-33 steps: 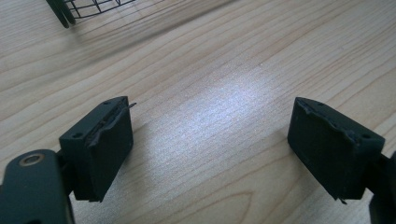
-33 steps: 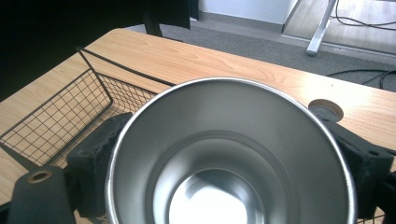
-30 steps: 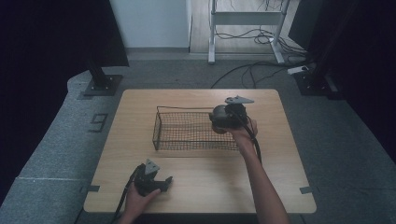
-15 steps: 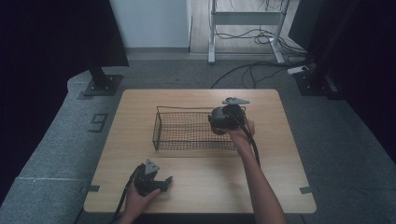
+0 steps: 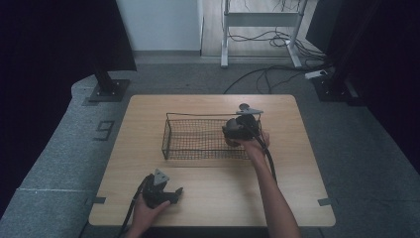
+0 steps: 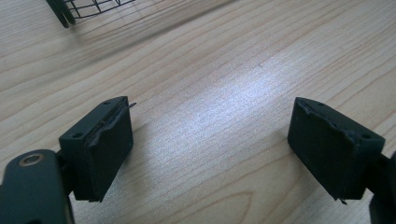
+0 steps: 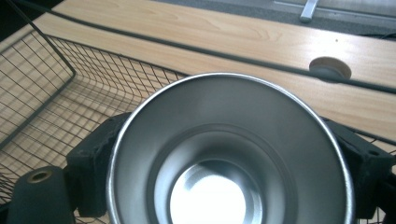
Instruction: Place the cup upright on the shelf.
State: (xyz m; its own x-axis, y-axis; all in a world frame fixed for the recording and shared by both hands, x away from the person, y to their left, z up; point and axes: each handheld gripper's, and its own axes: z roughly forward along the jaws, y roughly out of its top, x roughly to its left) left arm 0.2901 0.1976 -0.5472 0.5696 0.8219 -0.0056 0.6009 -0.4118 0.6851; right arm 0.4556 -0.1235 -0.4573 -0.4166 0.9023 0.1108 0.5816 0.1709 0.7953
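Observation:
A shiny steel cup [image 7: 224,154] sits between the black jaws of my right gripper [image 7: 224,172], mouth toward the camera, and the jaws are shut on its sides. In the high view that right gripper [image 5: 233,134] hangs over the right end of a black wire basket [image 5: 171,141] on the wooden table [image 5: 297,198]. The basket's mesh [image 7: 51,88] lies below and to the left of the cup. My left gripper [image 5: 171,194] rests near the table's front left edge, and in the left gripper view it [image 6: 210,154] stands open over bare wood.
A corner of the wire basket [image 6: 70,11] shows at the top of the left gripper view. A round cable hole [image 7: 330,70] sits in the tabletop beyond the basket. Stands and cables [image 5: 277,74] lie on the grey floor behind the table.
My right gripper has sunk a little with the cup toward the basket's right end. The left gripper has stayed where it was.

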